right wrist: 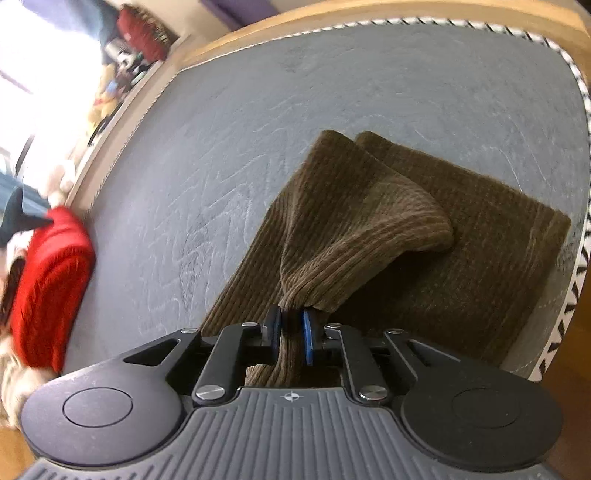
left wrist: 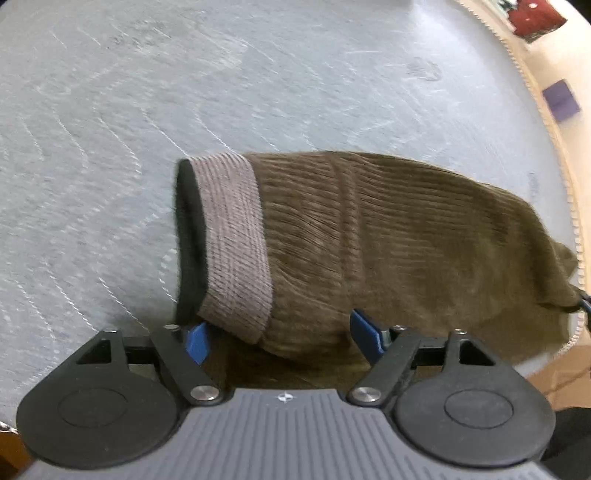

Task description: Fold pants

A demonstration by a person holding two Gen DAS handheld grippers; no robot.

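Brown corduroy pants [left wrist: 369, 236] lie on a grey mat [left wrist: 258, 74]. Their lighter ribbed waistband [left wrist: 236, 236] with a dark lining points left in the left wrist view. My left gripper [left wrist: 282, 338] is open, with its blue pads on either side of the near edge of the pants below the waistband. In the right wrist view the pants [right wrist: 461, 266] lie partly folded on the mat [right wrist: 258, 110]. My right gripper [right wrist: 291, 336] is shut on a bunched fold of the pants and lifts it above the flat layer.
A red fuzzy cloth [right wrist: 48, 288] lies at the mat's left edge in the right wrist view. The mat's striped border [right wrist: 569, 266] and the wooden edge run close on the right. A purple object [left wrist: 561, 99] and a red one [left wrist: 535, 18] lie beyond the mat.
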